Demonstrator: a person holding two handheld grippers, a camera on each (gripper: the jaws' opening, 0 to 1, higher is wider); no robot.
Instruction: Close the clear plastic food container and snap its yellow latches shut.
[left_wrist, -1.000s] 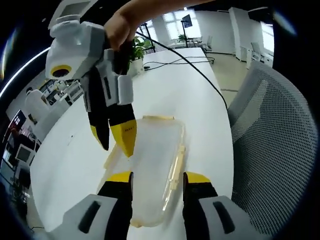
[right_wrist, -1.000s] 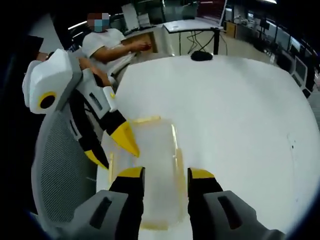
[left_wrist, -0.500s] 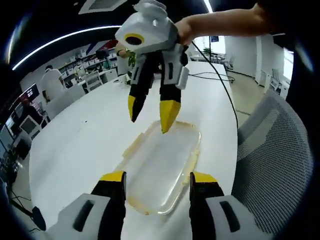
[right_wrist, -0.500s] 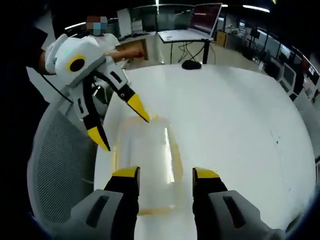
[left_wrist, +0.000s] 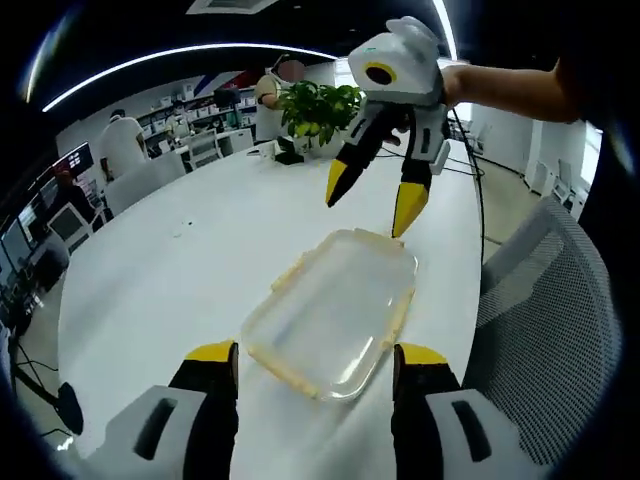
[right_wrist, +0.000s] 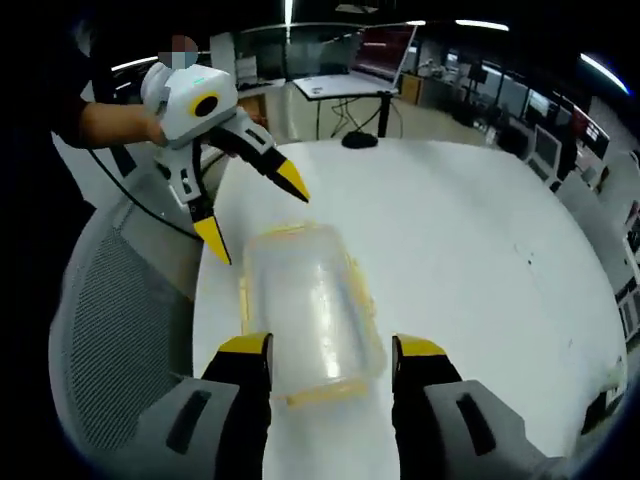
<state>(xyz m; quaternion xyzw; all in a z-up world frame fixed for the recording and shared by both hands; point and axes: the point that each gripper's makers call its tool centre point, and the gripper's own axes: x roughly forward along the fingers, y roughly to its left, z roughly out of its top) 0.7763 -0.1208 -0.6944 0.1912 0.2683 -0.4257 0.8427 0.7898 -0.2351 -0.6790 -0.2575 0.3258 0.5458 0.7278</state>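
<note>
The clear plastic container (left_wrist: 335, 305) with pale yellow latches along its rim lies closed on the white table (left_wrist: 180, 270). My left gripper (left_wrist: 315, 360) hovers open above its near end, jaws spread wider than the box. In the right gripper view the container (right_wrist: 305, 305) runs lengthwise away from me, and my right gripper (right_wrist: 325, 352) is open over its near end. The right gripper (left_wrist: 372, 200) appears in the left gripper view, raised beyond the container's far end, open. The left gripper (right_wrist: 250, 220) enters the right gripper view, open, above the far left corner.
A grey mesh chair (left_wrist: 545, 320) stands against the table edge beside the container; the chair (right_wrist: 120, 330) is also in the right gripper view. A potted plant (left_wrist: 318, 108) and black cables (left_wrist: 470, 170) lie at the table's far end. People sit at desks behind.
Both grippers have lifted and pulled back from the container, so more of it and the table shows. Each gripper now hangs higher and farther from the lid.
</note>
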